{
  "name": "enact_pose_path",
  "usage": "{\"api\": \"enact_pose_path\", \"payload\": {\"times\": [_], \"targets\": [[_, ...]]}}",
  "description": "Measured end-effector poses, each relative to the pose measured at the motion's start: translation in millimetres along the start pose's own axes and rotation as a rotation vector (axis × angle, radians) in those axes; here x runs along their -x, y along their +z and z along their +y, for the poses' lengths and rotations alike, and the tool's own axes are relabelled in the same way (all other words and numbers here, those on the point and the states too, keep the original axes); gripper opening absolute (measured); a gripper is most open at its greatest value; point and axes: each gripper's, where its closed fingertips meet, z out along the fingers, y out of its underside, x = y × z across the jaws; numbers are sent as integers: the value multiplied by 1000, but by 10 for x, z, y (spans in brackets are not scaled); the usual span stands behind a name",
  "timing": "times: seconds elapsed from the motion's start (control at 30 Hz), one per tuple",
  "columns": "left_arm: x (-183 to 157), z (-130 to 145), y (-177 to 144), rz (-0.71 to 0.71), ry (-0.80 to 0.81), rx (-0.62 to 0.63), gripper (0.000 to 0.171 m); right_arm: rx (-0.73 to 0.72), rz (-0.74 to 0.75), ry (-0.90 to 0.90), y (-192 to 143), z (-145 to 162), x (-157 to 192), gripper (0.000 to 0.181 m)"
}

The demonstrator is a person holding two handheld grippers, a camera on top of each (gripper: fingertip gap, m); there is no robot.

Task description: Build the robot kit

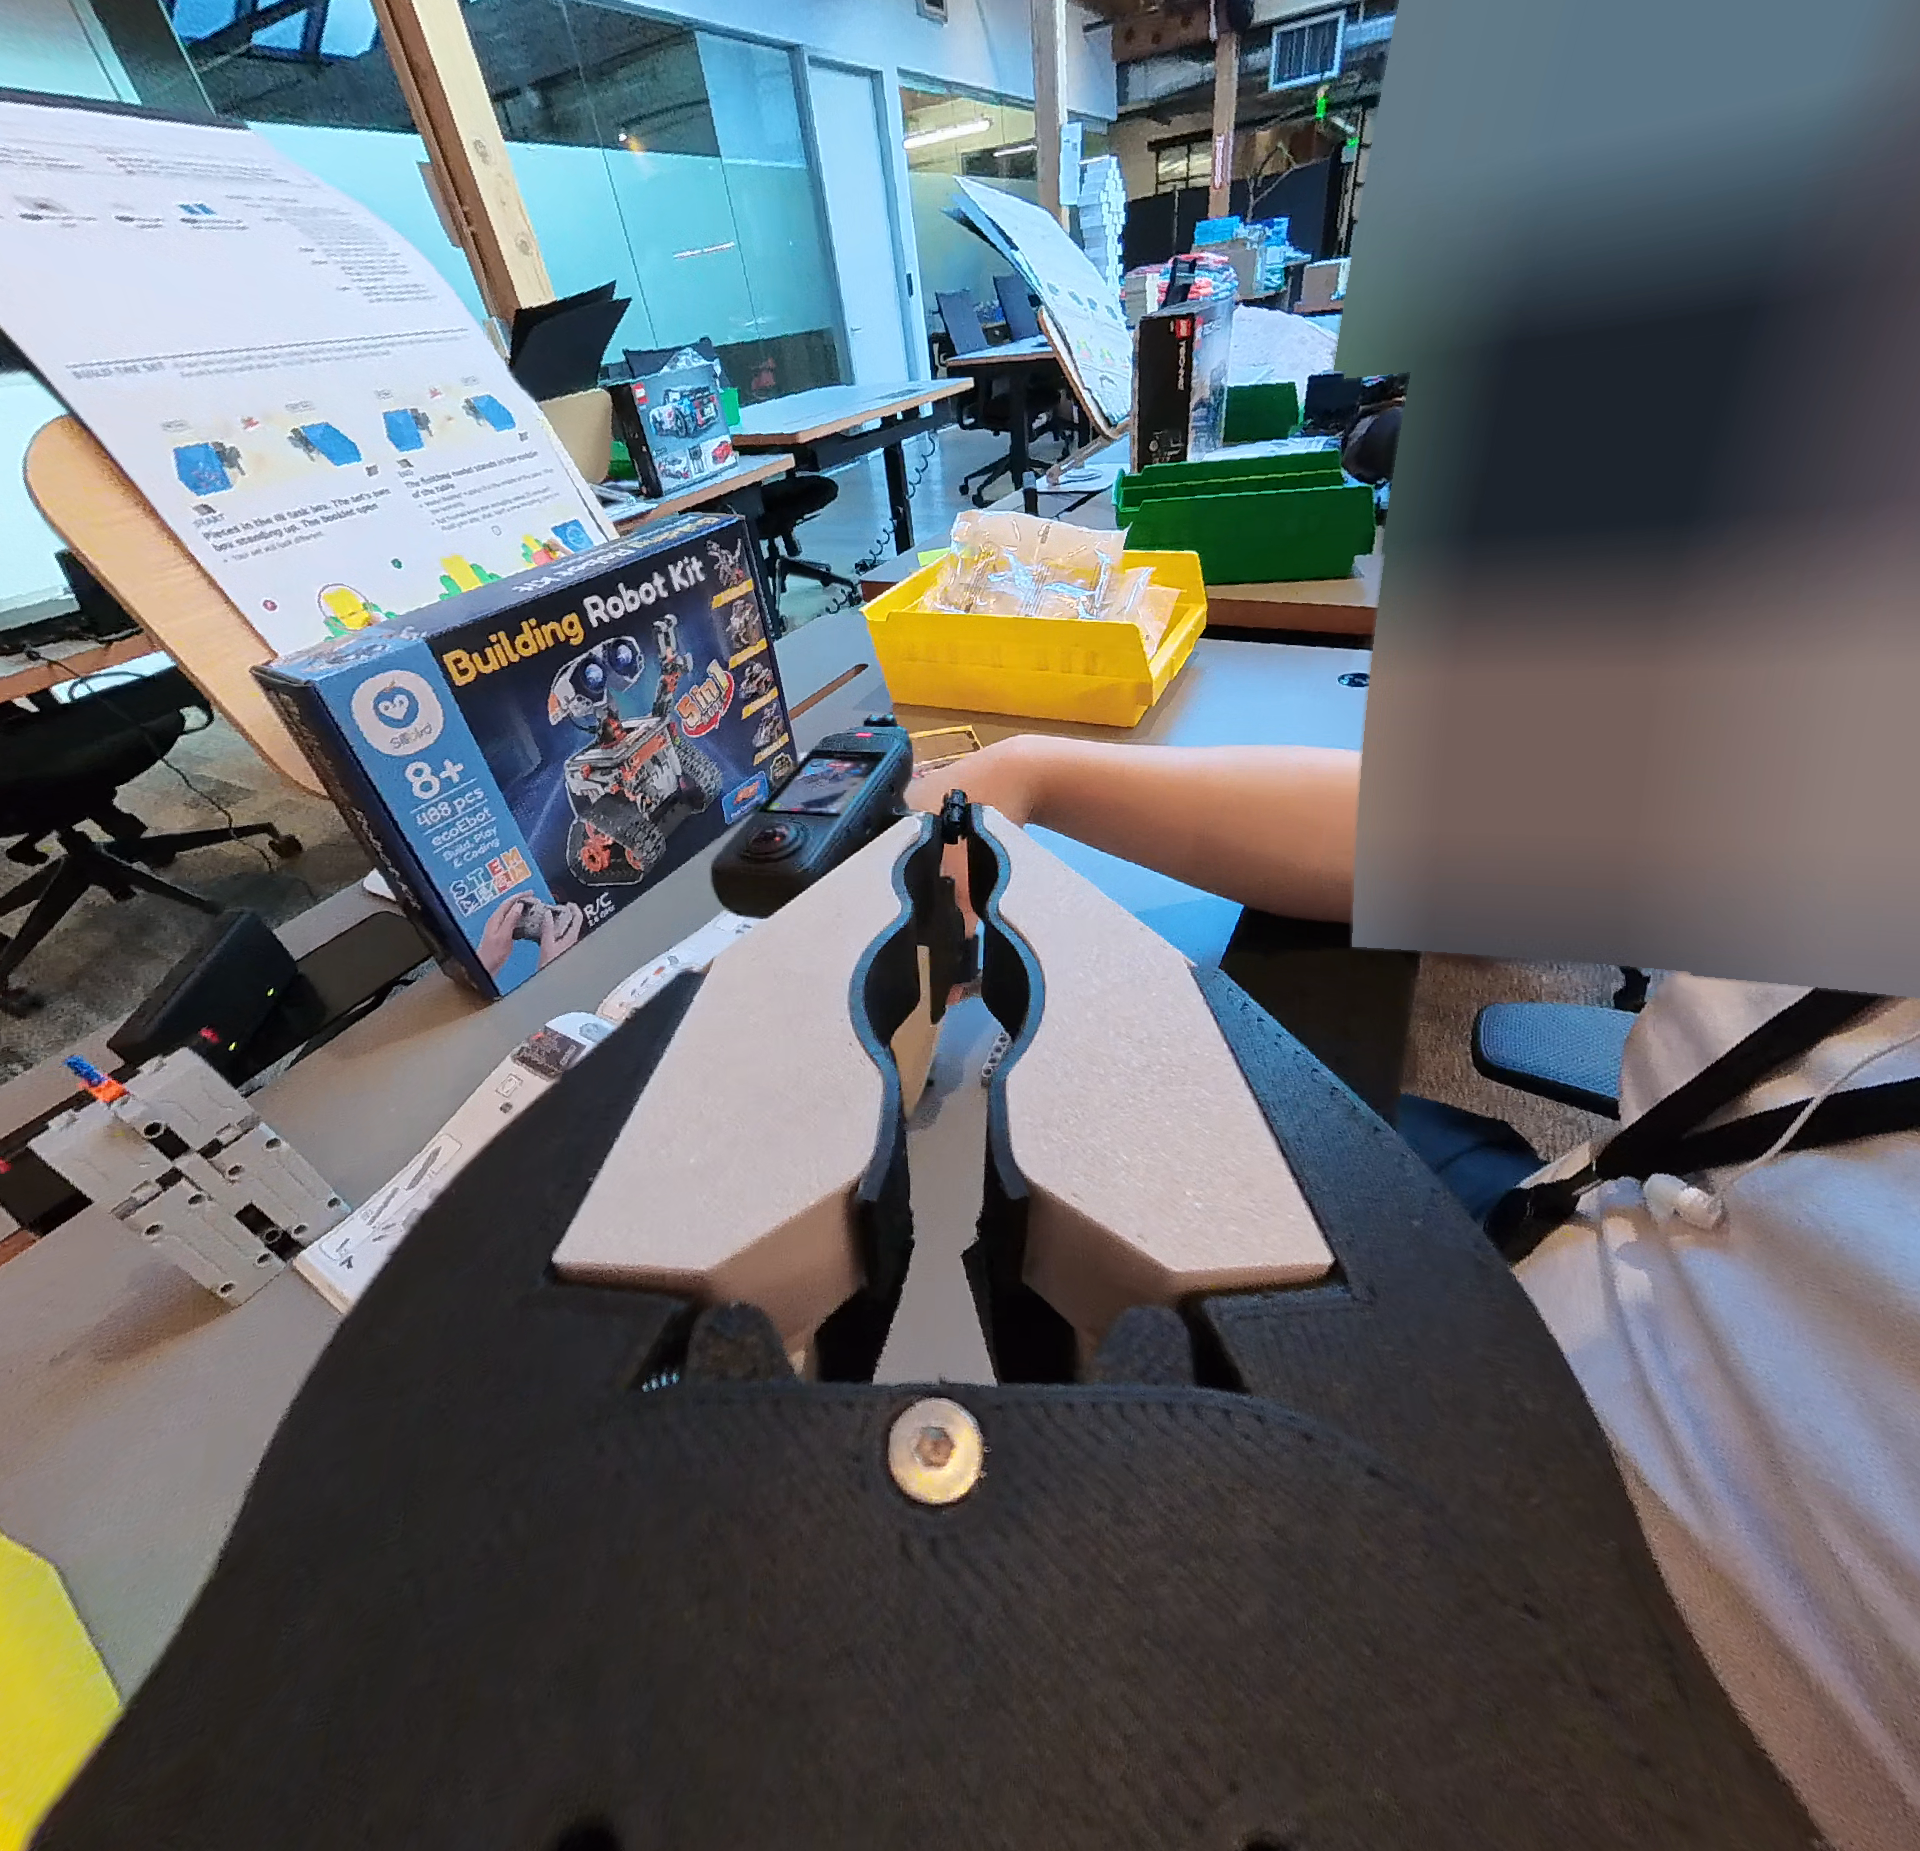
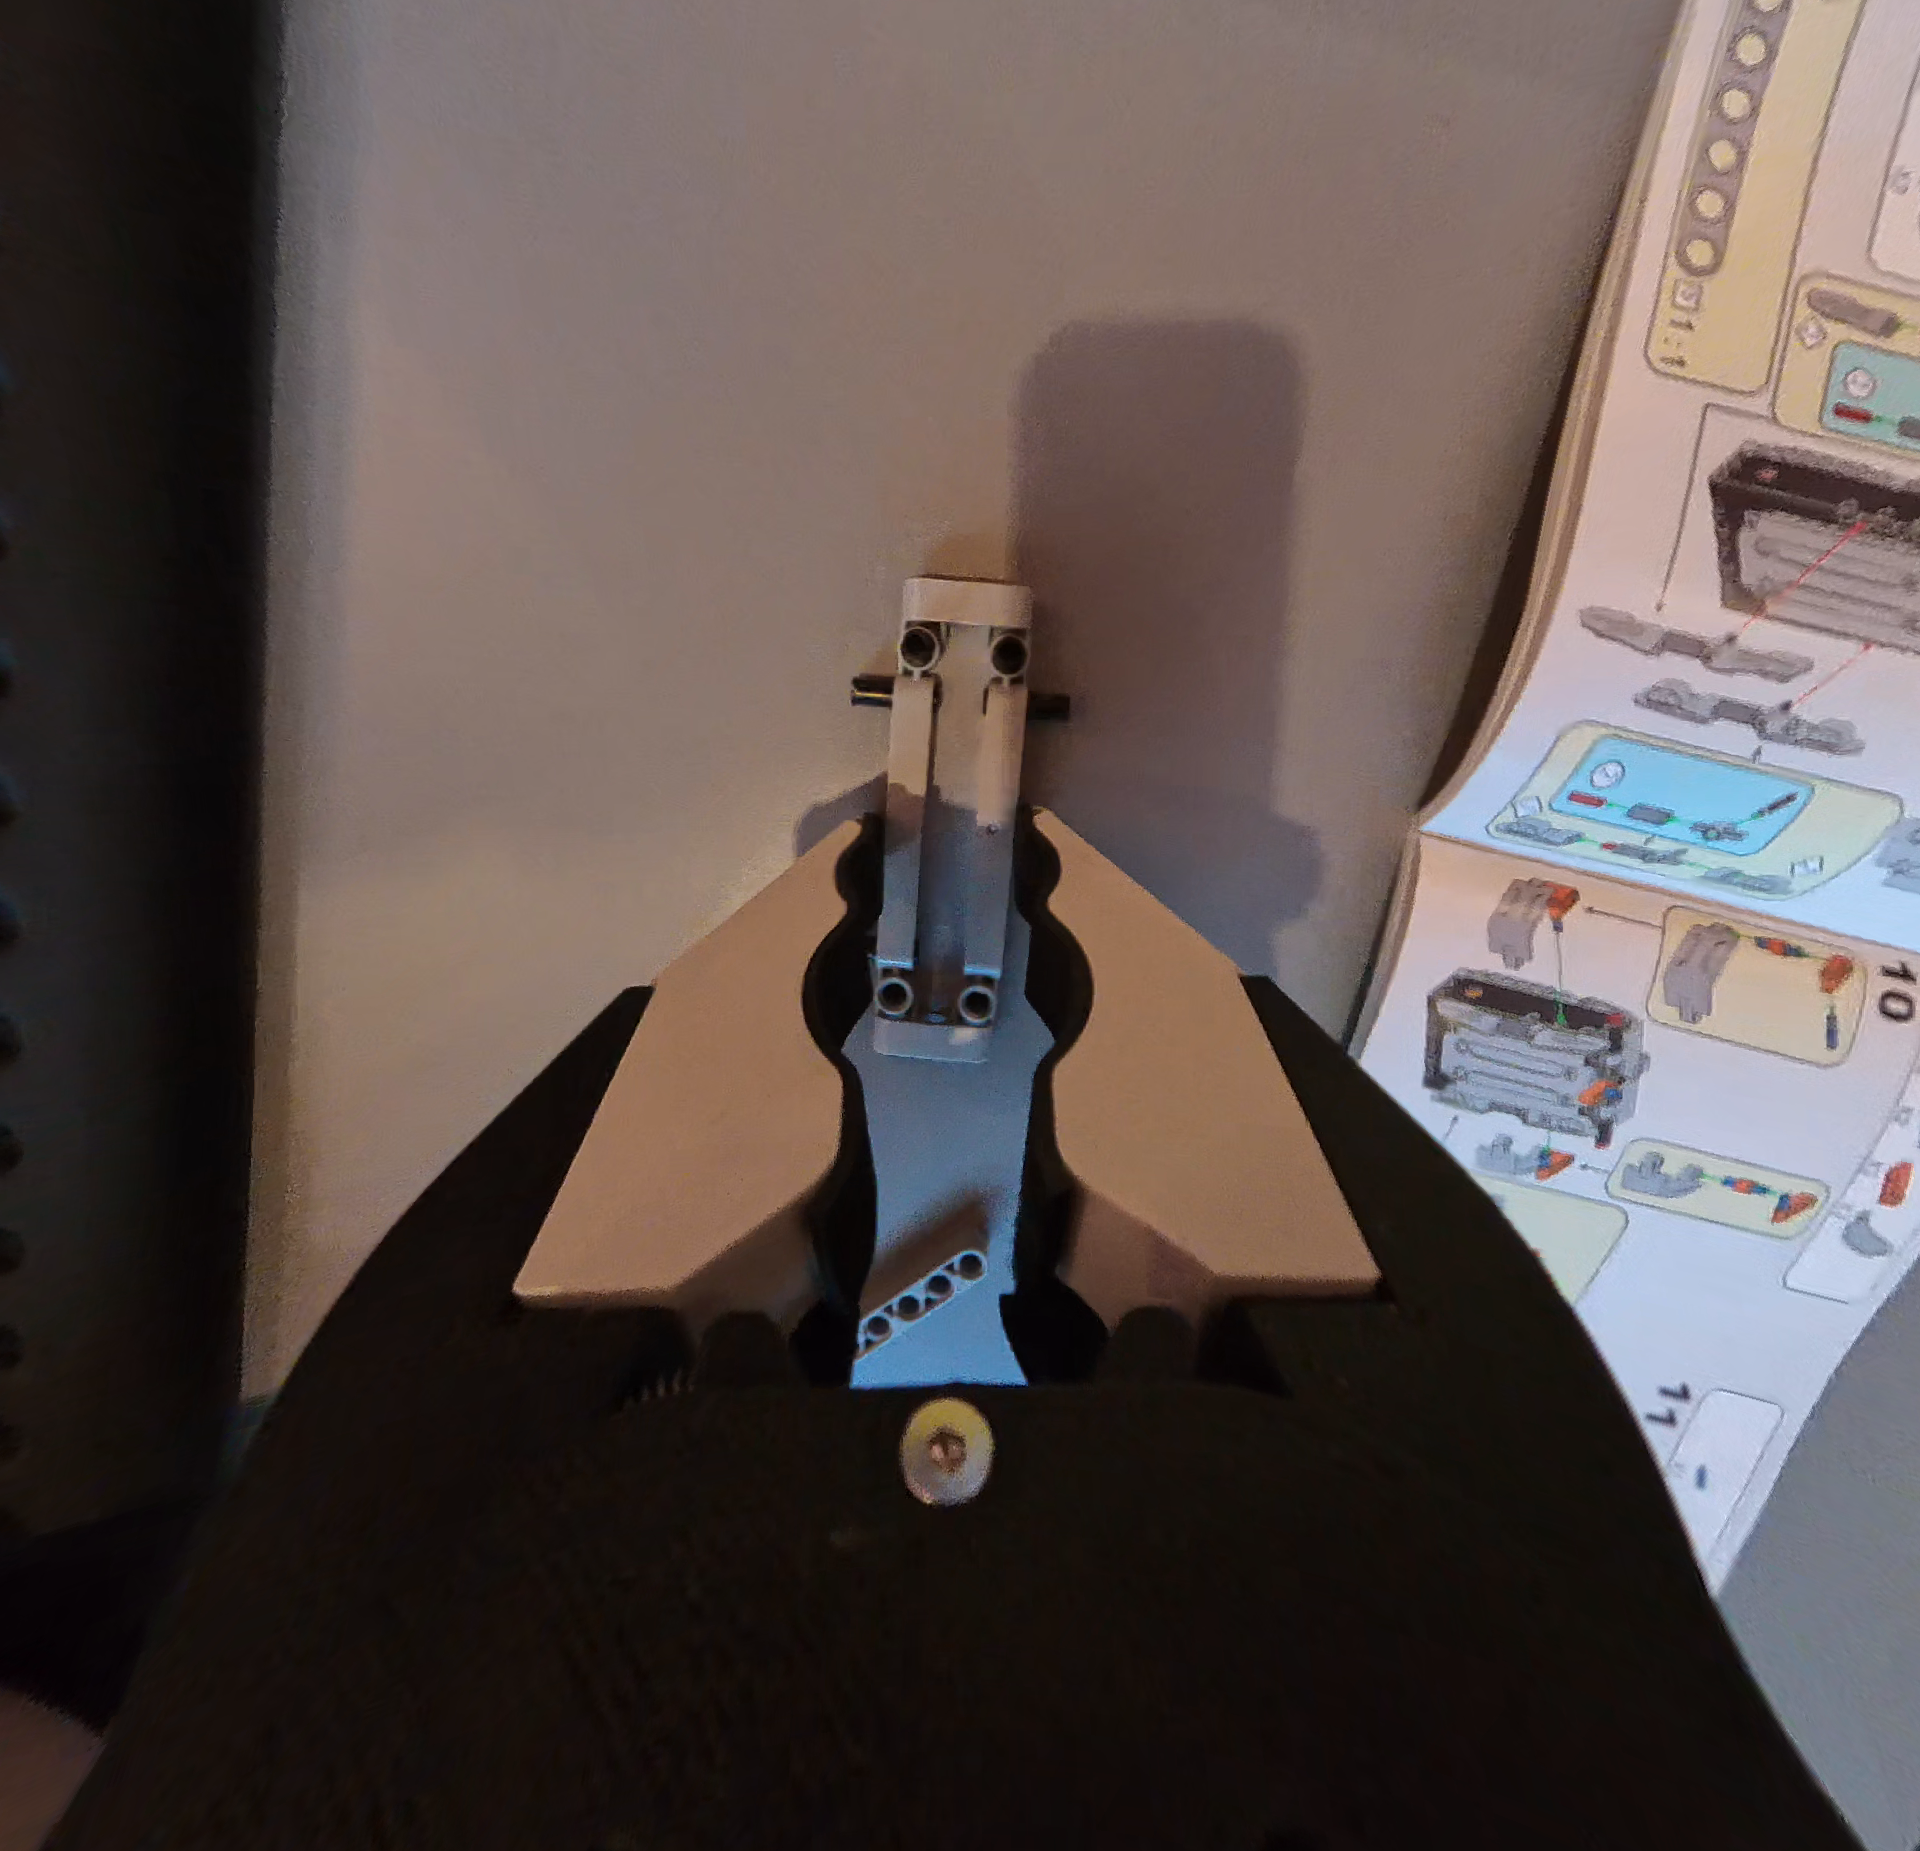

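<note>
The left gripper point(image 1: 954, 827) is raised over the near part of the desk point(image 1: 104, 1386), its fingers drawn almost together on a small black part point(image 1: 943, 908) that stands upright between the tips; what kind of part it is cannot be told. Just beyond the tips are a black camera point(image 1: 821, 814) with a lit screen and a person's forearm point(image 1: 1143, 814) reaching across the desk. Towards the desk's far left edge a blue building-kit box point(image 1: 540, 752) stands on its long side, printed with a tracked toy robot, a logo and several lines of lettering; behind it a large printed instruction sheet point(image 1: 260, 347) curves upward. A yellow bin point(image 1: 1029, 648) holding clear plastic bags point(image 1: 1039, 565) sits at the far side, with green bins point(image 1: 1247, 523) beyond it on the next desk. A grey studless-brick assembly point(image 1: 197, 1178) lies at the left edge. The right gripper point(image 2: 948, 822) points down at the desk, fingers closed part-way onto a light grey holed frame piece point(image 2: 961, 721) that sticks out past the tips, a black pin point(image 2: 864, 693) crossing it near its far end. A loose grey holed beam point(image 2: 925, 1292) lies on the desk under the fingers. An open instruction booklet point(image 2: 1662, 866) with numbered build diagrams lies along the right edge.
</note>
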Motion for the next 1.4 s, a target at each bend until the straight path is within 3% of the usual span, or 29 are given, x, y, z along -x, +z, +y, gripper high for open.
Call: {"api": "enact_pose_path", "payload": {"times": [0.07, 0.13, 0.27, 0.33, 0.4, 0.57, 0.6, 0.83, 1.0, 1.13, 1.2, 1.4], "targets": [[2, 19, -19, 4, -10, -3, 1, -31, -23, 1, 4, -52, 34, 24], [-1, 45, -34, 5, -14, 0, 1, -135, -133, 115, -29, -178, 98, 24], [14, 134, -62, 0, -28, 7, 1, -448, -604, 498, -345, -533, 277, 23], [30, 197, -78, 0, -46, 14, 2, -529, -841, 687, -491, -607, 295, 24], [46, 249, -101, -2, -62, 16, 2, -543, -946, 814, -466, -591, 249, 23], [40, 295, -175, 3, -76, 5, 2, -308, -818, 801, -71, -367, 354, 24], [37, 302, -189, 4, -76, 6, 2, -301, -791, 741, -68, -399, 391, 24], [41, 326, -290, 8, -82, -5, 1, -150, -228, 249, 98, -371, 245, 24], [53, 330, -365, 15, -91, -21, 2, -81, -1, -54, 139, -357, 280, 25], [45, 345, -410, 15, -87, -21, 2, -210, 182, -37, -80, -562, 270, 34], [21, 340, -429, 22, -83, -30, 2, -343, 202, 5, -203, -752, 373, 16], [-3, 346, -451, 42, -87, -44, 2, -267, 196, 139, -13, -708, 315, 12]]}}
